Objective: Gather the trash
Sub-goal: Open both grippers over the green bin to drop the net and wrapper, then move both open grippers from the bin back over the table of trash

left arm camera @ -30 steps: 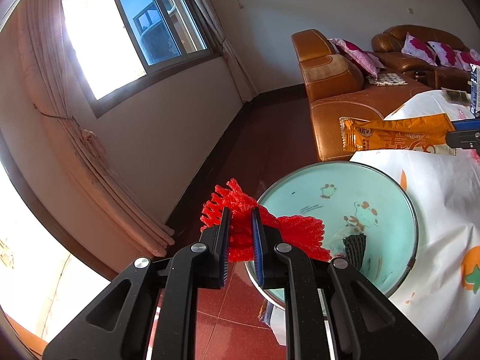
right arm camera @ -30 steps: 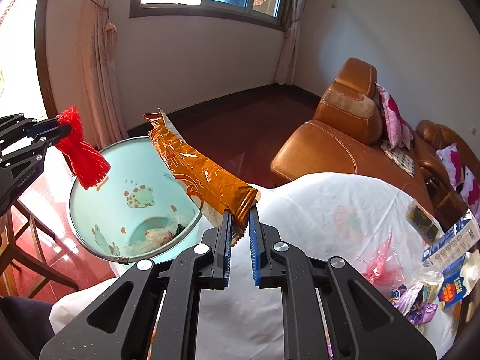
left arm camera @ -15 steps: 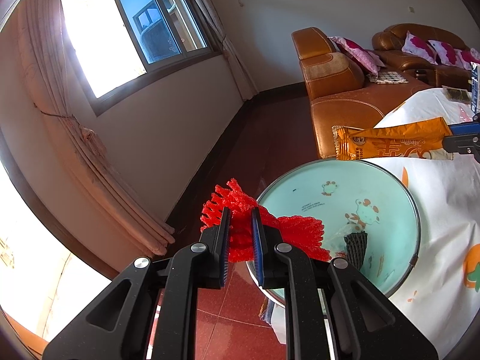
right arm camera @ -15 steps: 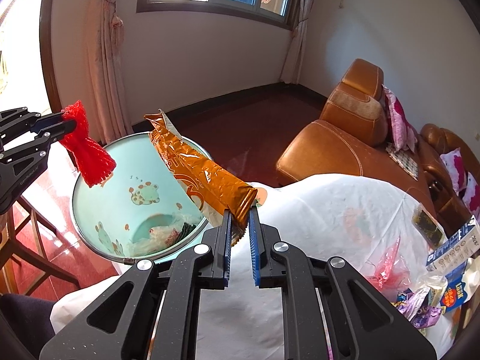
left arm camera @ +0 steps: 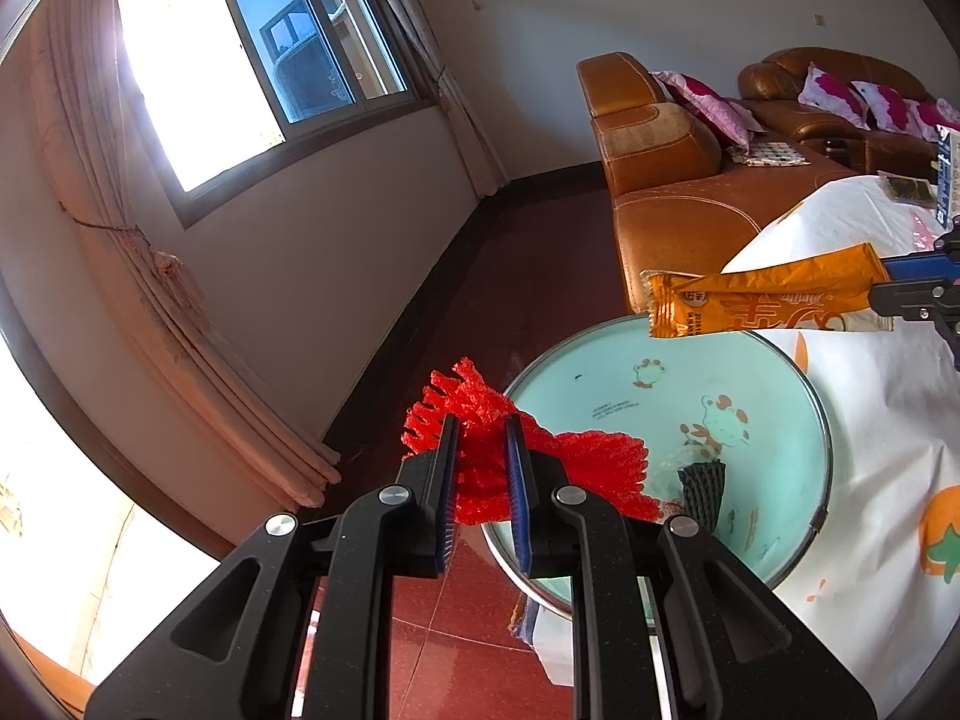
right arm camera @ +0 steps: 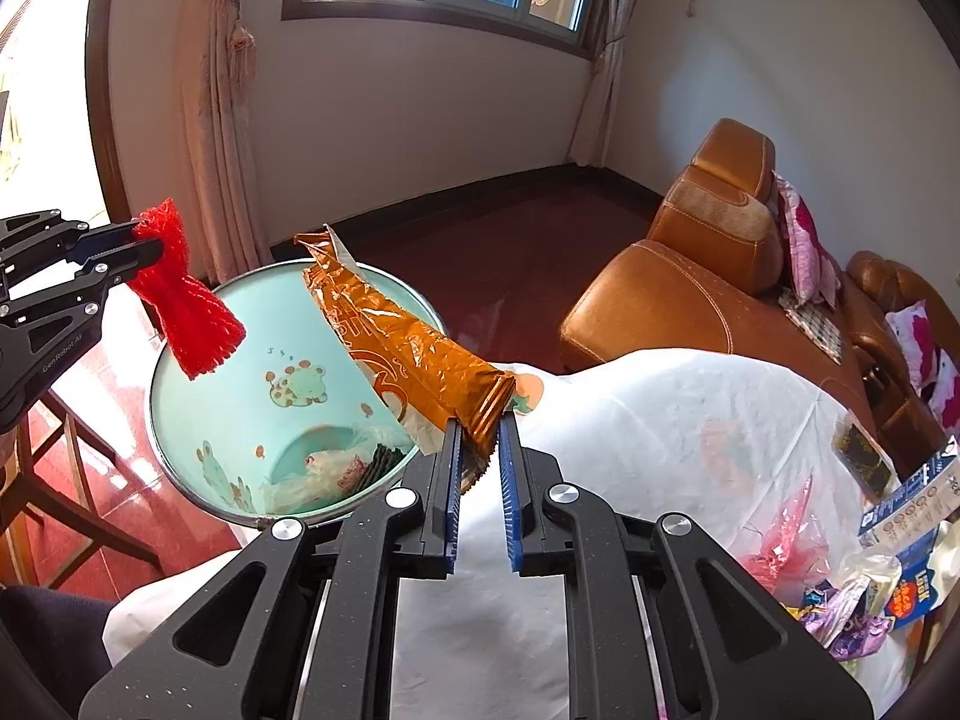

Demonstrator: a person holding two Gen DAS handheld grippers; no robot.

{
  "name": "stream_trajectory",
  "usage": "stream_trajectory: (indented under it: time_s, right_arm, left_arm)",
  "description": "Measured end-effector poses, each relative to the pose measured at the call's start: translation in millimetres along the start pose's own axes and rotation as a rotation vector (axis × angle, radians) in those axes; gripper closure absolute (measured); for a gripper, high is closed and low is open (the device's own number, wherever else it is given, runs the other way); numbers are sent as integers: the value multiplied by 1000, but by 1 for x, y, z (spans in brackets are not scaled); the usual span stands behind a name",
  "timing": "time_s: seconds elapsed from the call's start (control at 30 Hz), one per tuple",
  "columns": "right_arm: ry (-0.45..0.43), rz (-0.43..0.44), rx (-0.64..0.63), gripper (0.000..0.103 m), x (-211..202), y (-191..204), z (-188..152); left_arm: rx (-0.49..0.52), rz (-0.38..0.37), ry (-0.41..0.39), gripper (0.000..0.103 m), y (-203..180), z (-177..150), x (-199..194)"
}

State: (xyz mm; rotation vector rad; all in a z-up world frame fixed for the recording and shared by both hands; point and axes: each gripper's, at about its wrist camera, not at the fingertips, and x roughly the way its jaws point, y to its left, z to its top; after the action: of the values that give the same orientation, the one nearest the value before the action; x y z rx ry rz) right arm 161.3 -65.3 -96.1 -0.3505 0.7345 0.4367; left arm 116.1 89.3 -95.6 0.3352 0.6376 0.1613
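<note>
Inside the teal bin (right arm camera: 180, 414), crumpled wrappers (right arm camera: 336, 468); above, left hand-held gripper (left arm camera: 480, 438) loosening on red mesh (left arm camera: 576, 468), right hand-held gripper (right arm camera: 477, 438) clamping orange wrapper (right arm camera: 414, 348).

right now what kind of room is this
Most likely a home living room: a brown leather sofa with pink floral cushions, a curtained window, and a table under a white printed cloth beside a mint-green trash bin.

Left claw (left arm camera: 482, 468) (jaws just easing), right claw (right arm camera: 478, 450) pinched
</note>
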Motion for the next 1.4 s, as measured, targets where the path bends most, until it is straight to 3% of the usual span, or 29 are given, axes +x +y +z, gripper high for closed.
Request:
stream_trajectory:
  time_s: [0.13, 0.17, 0.27, 0.53, 1.4]
  right_arm:
    - [-4, 22, -6, 87, 2, 5, 1]
    - [-5, 28, -4, 84, 3, 6, 1]
    - [-12, 36, 7, 76, 3, 7, 1]
    - [-18, 29, 26, 68, 0, 3, -1]
    - [-19, -10, 60, 58, -11, -6, -5]
  left_arm:
    - [7, -19, 6, 81, -3, 0, 1]
    - [9, -20, 6, 75, -4, -1, 1]
    - [15, -33, 5, 73, -6, -1, 0]
    - [16, -25, -2, 50, -7, -3, 1]
    - [7, -33, -2, 38, -7, -3, 1]
